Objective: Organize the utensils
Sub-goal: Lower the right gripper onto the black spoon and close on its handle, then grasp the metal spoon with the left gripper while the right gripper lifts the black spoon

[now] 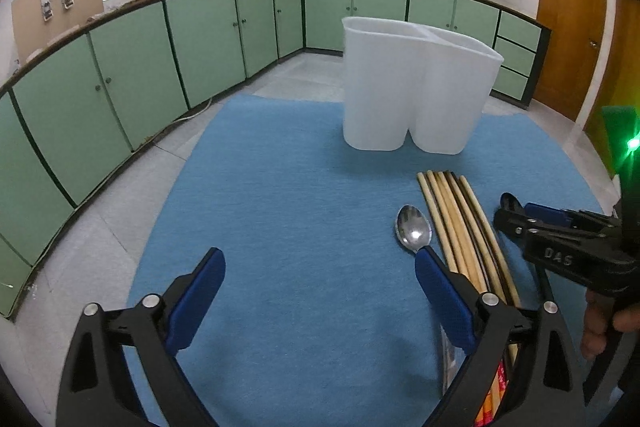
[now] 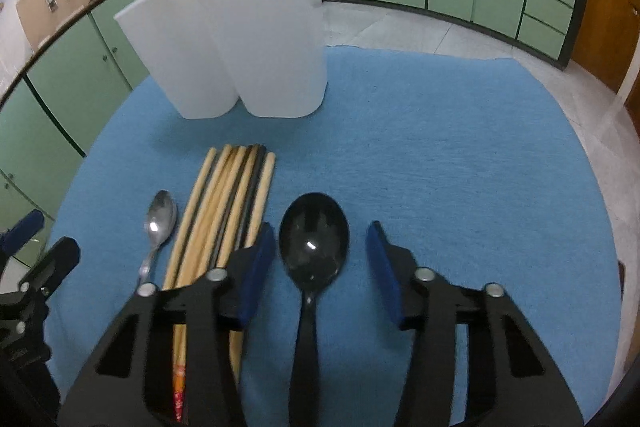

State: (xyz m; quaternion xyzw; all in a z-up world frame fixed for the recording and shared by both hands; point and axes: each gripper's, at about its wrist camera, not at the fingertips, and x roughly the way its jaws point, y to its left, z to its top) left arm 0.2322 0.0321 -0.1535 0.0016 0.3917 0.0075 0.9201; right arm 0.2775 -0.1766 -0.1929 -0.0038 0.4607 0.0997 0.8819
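Two spoons (image 2: 313, 243), six chopsticks (image 2: 224, 211), one white holder (image 2: 248, 39) with two compartments

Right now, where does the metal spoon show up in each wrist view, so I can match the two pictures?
Left wrist view: the metal spoon lies right of centre on the blue mat, just left of the chopsticks.
Right wrist view: the metal spoon is at lower left, again directly left of the chopsticks.
Shared landmark: the white two-compartment holder standing beyond the chopstick tips.
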